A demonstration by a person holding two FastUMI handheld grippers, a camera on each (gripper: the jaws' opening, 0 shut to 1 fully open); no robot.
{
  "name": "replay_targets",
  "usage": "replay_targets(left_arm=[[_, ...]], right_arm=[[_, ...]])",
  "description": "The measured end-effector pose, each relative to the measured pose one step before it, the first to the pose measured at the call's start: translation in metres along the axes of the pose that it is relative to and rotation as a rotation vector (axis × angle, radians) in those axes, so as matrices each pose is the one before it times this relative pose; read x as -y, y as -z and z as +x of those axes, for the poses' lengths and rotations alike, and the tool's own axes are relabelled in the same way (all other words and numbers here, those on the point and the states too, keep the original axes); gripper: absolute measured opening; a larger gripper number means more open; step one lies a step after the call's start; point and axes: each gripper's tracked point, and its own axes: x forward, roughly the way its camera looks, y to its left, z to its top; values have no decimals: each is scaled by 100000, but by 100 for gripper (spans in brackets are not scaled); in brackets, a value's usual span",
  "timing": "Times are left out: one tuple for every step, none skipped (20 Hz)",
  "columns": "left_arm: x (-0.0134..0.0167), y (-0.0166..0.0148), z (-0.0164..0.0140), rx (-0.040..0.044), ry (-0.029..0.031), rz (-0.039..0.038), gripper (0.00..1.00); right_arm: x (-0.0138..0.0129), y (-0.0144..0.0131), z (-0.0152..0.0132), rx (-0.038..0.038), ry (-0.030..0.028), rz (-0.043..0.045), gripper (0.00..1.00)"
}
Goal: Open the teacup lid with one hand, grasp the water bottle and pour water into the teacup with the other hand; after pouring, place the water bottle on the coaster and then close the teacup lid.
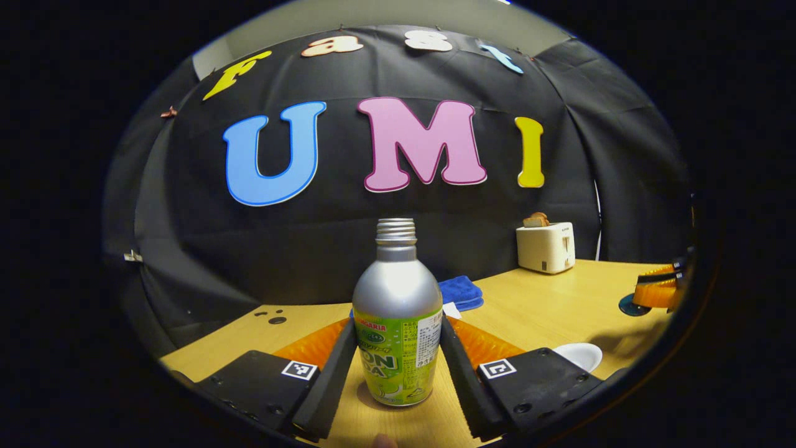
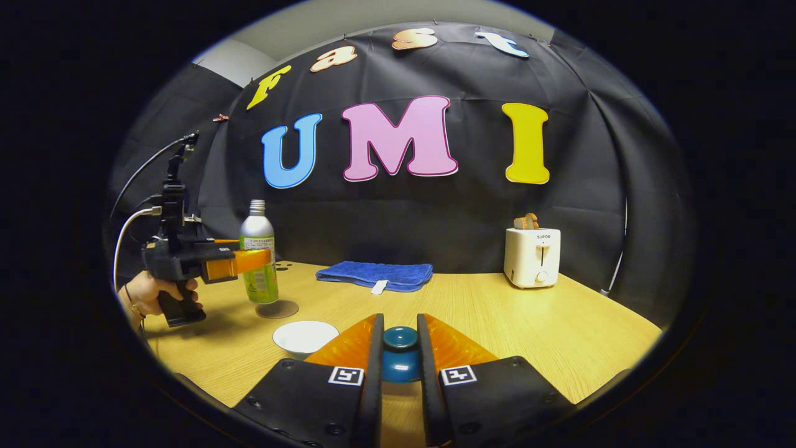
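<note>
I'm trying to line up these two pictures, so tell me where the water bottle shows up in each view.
Left gripper view: the water bottle stands bottom centre, between the left gripper's fingers.
Right gripper view: the bottle stands far left on a round coaster, behind the left gripper.
Shared landmark: the white toaster at the table's back right.

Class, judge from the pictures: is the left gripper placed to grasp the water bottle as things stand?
Probably yes. The water bottle stands upright between the left gripper's open fingers, nothing in between.
</note>
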Motion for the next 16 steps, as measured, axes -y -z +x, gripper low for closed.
replay_targets(left_arm=[[-270,231,859,188,-118,-832,80],[-313,170,721,429,-478,59,80],[152,413,227,114,-649,550,80],[-70,307,169,-808,104,174,80],[-107,650,448,-1291,-3,40,80],[-270,509,257,-1669,-833,228,80],[-149,408,542,-1152,-629,-200,80],[-35,299,201,-567,-667,-627,80],[-99,166,145,-211,-465,-785,80],[-171,374,-21,-61,-492,-684,80],[-123,163,10,-179,-116,-658,80],[-161,312,43,-224,-207,-738,80],[-163,332,104,-560,-55,-616,81],[-214,147,92,-81,-681,-464,82],[-134,63,-56,105,-665,-166,83],[72,-1,-190,-48,-342,-164,84]], right_arm=[[19,-22,65,34,-11,-34,30],[-19,15,-98,-21,22,32,30],[35,31,103,20,-23,-35,30],[-46,-40,-41,-24,25,36,30],[37,25,57,40,-7,-41,30],[-21,34,-73,-25,-2,26,30],[16,-30,91,17,-17,-19,30],[-14,15,-84,-6,11,16,25],[8,-31,81,7,1,-8,30],[-6,26,-83,-2,7,19,30],[31,1,70,10,3,-10,30],[-65,-8,-76,1,6,3,30],[62,16,77,11,8,-17,30],[-55,-7,-57,7,2,6,30],[41,-12,67,-1,7,-2,30],[-66,8,-149,2,5,6,30]])
